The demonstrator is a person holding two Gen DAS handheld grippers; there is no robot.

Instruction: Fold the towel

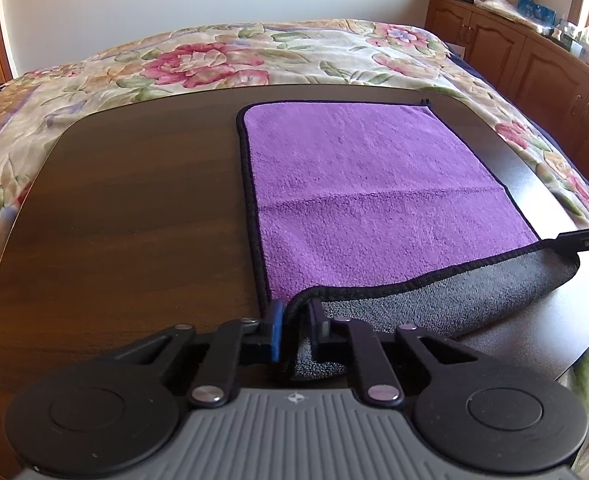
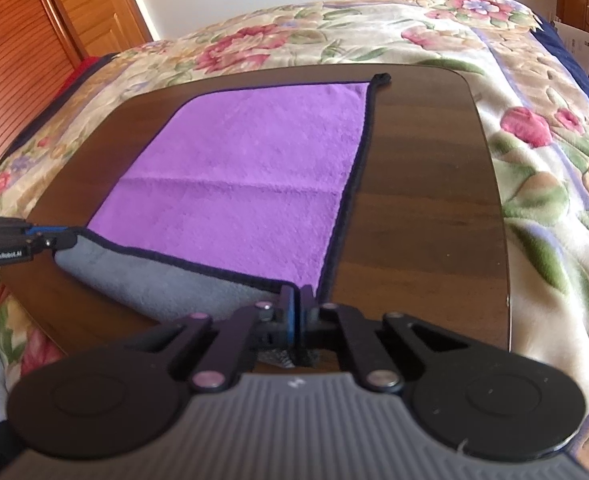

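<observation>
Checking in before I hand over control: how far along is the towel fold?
Done: both near corners of the purple, black-edged microfibre towel are gripped. In hand: the left gripper and right gripper lift the near edge, grey underside showing. Left: carry it to the far edge on the dark wooden tray table.

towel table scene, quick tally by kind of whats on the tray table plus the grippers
towel (purple top, grey underside): 1
grippers: 2, the left gripper and the right gripper, each shut on a near corner of the towel
tray table (dark wood, on a floral blanket): 1
total: 4
</observation>
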